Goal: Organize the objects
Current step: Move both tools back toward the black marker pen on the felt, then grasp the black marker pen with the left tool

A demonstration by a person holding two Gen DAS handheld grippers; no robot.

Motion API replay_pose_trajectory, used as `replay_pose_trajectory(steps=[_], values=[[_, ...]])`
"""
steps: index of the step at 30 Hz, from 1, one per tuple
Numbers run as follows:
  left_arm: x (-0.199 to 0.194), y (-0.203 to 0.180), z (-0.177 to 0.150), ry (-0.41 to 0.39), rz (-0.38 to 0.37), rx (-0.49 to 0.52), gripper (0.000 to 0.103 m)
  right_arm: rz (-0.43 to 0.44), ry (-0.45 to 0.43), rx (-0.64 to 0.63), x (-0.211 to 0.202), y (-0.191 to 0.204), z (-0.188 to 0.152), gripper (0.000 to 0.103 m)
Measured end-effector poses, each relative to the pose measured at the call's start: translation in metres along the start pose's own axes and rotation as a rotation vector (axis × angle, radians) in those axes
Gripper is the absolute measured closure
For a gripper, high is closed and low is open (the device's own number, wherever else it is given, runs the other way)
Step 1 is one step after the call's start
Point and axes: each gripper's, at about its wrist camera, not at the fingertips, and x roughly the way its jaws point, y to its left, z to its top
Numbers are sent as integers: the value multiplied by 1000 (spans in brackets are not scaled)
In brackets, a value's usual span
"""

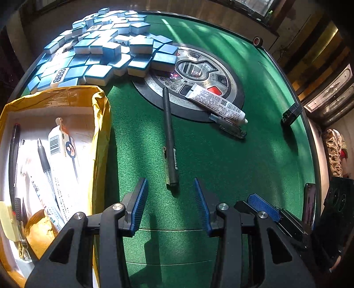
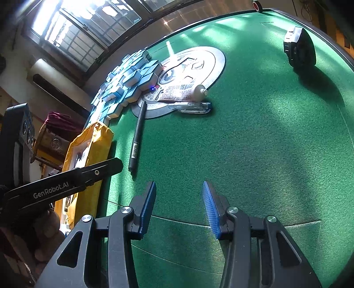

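A black pen (image 1: 170, 137) (image 2: 137, 137) lies on the green felt, its near end just beyond my left gripper (image 1: 170, 183), which stands open and empty above the felt. A white tube (image 1: 215, 103) (image 2: 183, 92) and a clear pen (image 1: 227, 126) (image 2: 190, 106) rest at the edge of the round centre panel (image 1: 234, 88) (image 2: 218, 59). The yellow box (image 1: 97, 115) (image 2: 88, 141) at the left holds several pens and packets. My right gripper (image 2: 179, 188) is open and empty over bare felt; one of its blue pads (image 1: 263, 207) shows in the left wrist view.
A heap of blue-backed mahjong tiles (image 1: 99, 48) (image 2: 128, 82) covers the far left of the table. A black device (image 1: 291, 114) (image 2: 298, 47) sits near the right rim and a small red-ringed roll (image 1: 257, 41) (image 2: 257, 5) at the far edge. A phone (image 1: 309, 203) stands at the right.
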Motion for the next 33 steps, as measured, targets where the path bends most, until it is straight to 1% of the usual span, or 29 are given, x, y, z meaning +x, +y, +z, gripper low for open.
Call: replay_pose_trajectory(steps=[3,6,8,10,11,13,16,20,24,31,33], values=[[8,-3,9,-2,12,-7,63,4,-3,2,0,0,1,64],[16,-6,16,6,17,9,63,6,-6,0,1,0,1,64],[21,-8,19,14,27,19,66,9,-9,0,1,-1,1,64],[26,-10,21,27,26,26,73,10,-10,-2,1,-1,1,64],[28,-11,21,34,28,34,74,10,-10,-2,1,-1,1,64],[32,-11,21,41,49,39,83,10,-10,-2,1,-1,1,63],[32,-8,21,45,57,29,91,10,-10,-3,1,-1,1,63],[31,-6,17,47,57,23,95,4,-10,-9,1,0,1,63],[25,-3,5,59,45,22,95,-12,-7,-26,3,3,3,63],[8,2,-37,74,8,15,95,-36,2,-44,4,7,3,63],[3,5,-48,76,-5,11,95,-26,15,-45,5,7,5,63]])
